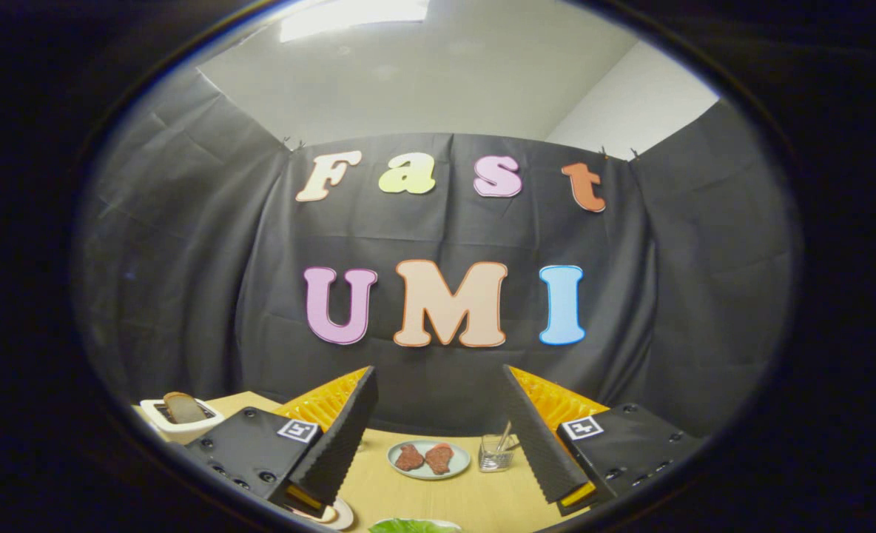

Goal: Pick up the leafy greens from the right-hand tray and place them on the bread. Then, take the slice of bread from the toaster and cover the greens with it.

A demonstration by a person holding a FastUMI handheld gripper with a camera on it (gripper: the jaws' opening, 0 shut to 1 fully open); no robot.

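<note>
Tool (438, 437) wide open over the tabletop (482, 496), holding nothing.
Greens (414, 526) lie beneath its fingers; bread slice (183, 407) stands in the toaster (179, 426) well left.

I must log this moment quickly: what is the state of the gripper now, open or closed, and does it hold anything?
Gripper: open, fingers spread wide and holding nothing, raised above the table.

No readable word, brand or number stands on any item; the only signs are a left marker (297, 430) at 7 o'clock and a right marker (582, 427) at 5 o'clock, square coded patches on the gripper (438, 369), whose fingers are spread apart on nothing.
</note>
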